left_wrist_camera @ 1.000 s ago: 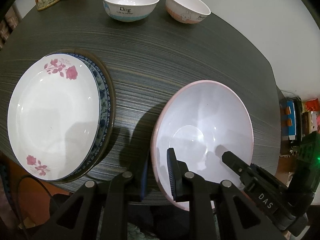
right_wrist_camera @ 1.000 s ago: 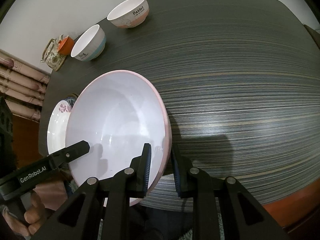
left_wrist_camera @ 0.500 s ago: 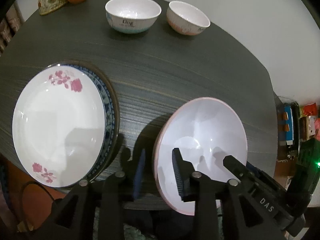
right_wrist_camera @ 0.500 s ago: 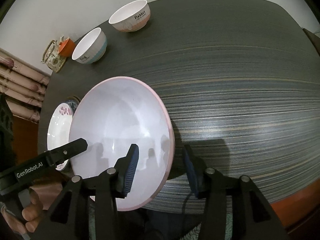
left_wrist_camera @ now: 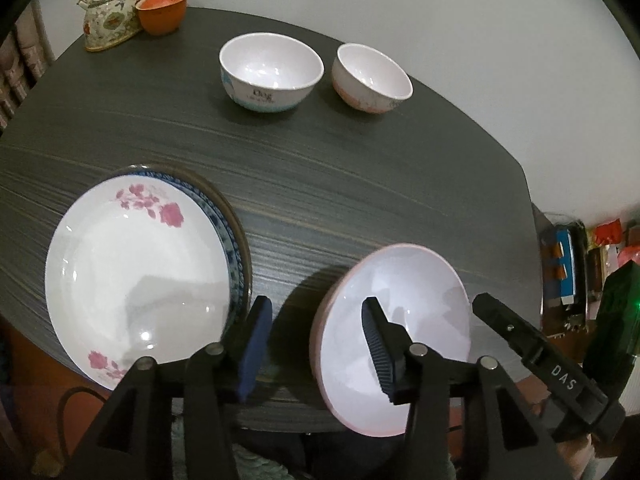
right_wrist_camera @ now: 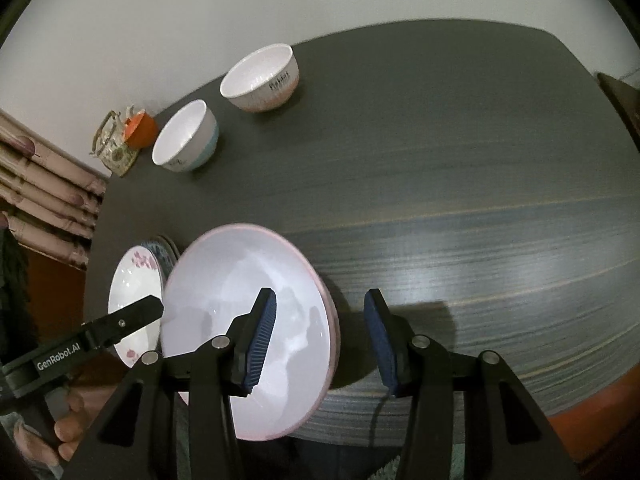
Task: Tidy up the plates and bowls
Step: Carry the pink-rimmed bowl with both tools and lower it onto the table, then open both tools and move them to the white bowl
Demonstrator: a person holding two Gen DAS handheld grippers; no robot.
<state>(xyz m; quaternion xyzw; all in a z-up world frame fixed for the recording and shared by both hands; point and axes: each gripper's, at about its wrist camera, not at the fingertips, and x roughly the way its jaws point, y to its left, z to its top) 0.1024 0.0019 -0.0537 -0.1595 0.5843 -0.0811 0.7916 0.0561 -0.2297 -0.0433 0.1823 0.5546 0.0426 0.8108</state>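
Two grippers stand over the table's (left_wrist_camera: 360, 184) near edge, each straddling one side of the large pink-rimmed bowl (left_wrist_camera: 400, 320). The left gripper (left_wrist_camera: 316, 344) has just been opening; its jaws stand apart across the bowl's left rim, pads clear of it. The right gripper (right_wrist_camera: 320, 336) has also just been opening and brackets the right rim, likewise not pressing. The bowl rests at the near edge, just right of the plate stack (left_wrist_camera: 136, 280) near the left corner. Toward the far edge sit the blue-banded bowl (left_wrist_camera: 272, 72) and the pink-banded bowl (left_wrist_camera: 372, 78), side by side, roughly straight ahead of both pairs of jaws. Neither hand looks clearly nearer.
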